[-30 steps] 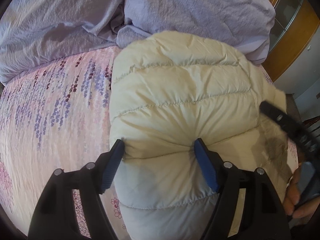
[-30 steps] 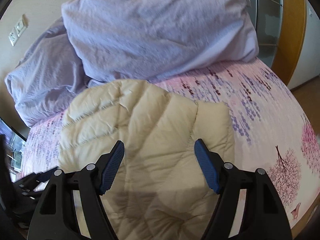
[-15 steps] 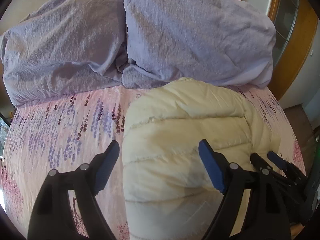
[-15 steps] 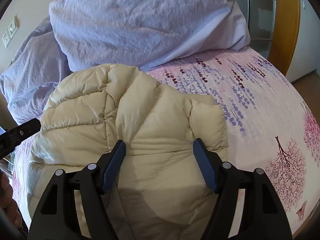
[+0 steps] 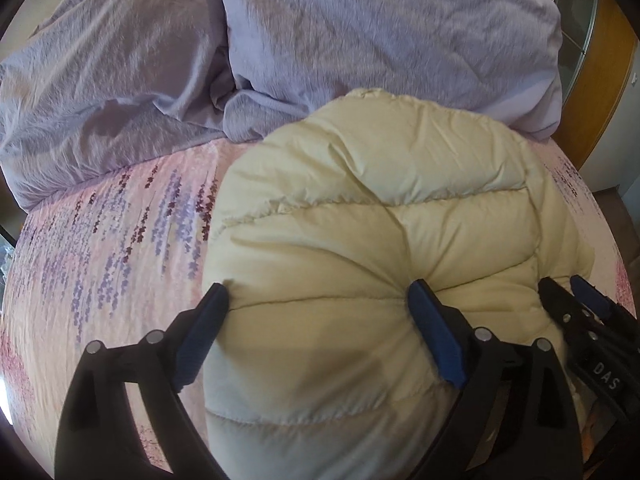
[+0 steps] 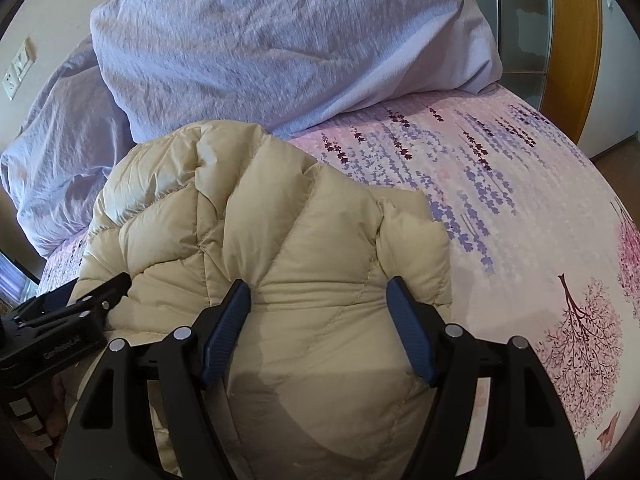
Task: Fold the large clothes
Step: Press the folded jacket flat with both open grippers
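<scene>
That cream puffer jacket [image 5: 360,240] is looking like thin quilted nylon, smooth with a faint sheen, puffing up between stitch lines. The bed sheet [image 5: 100,280] is showing as matt printed cotton, pink with purple flowers. The lilac pillows [image 5: 380,32] are looking crinkly and matt, kinda seersucker-ish. Each gripper is looking like matt black plastic with ribbed blue rubbery pads [image 6: 226,332] and shiny metal rivets [image 6: 183,333].

A cream quilted down jacket [image 6: 288,280] lies bunched on a pink floral bedsheet [image 6: 520,208] beneath a lavender duvet [image 6: 280,40], the right gripper [image 6: 318,312] pressing its spread blue pads into the padding while the left gripper [image 6: 100,300] touches the jacket's left edge.
</scene>
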`<act>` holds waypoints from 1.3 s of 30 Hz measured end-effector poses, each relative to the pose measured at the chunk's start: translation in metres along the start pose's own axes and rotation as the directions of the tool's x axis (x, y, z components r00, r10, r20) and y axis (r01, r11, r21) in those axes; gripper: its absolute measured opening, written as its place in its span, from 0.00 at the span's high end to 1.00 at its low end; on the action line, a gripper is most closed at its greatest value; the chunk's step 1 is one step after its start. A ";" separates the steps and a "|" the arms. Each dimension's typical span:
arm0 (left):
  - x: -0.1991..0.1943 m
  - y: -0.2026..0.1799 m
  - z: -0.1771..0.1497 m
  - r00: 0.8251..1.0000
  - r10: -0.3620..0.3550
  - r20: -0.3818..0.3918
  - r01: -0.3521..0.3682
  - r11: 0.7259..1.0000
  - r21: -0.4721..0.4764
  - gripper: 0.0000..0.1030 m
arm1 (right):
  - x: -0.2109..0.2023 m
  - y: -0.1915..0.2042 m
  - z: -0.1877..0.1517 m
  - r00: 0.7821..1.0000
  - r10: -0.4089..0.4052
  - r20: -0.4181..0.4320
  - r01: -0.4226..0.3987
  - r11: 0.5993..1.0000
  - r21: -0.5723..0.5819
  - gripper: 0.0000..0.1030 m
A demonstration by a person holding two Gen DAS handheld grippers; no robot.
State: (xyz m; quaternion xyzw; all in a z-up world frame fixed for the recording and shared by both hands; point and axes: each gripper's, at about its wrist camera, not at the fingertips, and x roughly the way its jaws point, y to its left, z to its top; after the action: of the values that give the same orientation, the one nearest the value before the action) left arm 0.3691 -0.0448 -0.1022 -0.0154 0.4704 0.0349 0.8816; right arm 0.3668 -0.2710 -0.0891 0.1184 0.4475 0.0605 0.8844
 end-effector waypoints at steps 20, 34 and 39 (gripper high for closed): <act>0.019 0.004 -0.005 1.000 0.016 -0.003 -0.016 1.000 -0.025 0.02 | 0.006 0.002 -0.009 0.998 -0.005 0.068 0.006 1.000 -0.019 0.26; 0.023 0.001 -0.008 0.999 0.024 0.021 -0.024 0.999 -0.027 0.02 | 0.009 0.003 -0.011 0.996 -0.009 0.094 0.012 1.000 -0.029 0.22; 0.023 -0.001 -0.008 0.999 0.027 0.024 -0.026 0.999 -0.026 0.02 | 0.009 0.004 -0.012 0.995 -0.014 0.100 0.017 0.999 -0.033 0.21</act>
State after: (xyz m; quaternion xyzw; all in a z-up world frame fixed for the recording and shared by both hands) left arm 0.3755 -0.0449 -0.1262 -0.0199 0.4592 0.0527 0.8865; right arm 0.3629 -0.2634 -0.1018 0.1027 0.4025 0.0552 0.9080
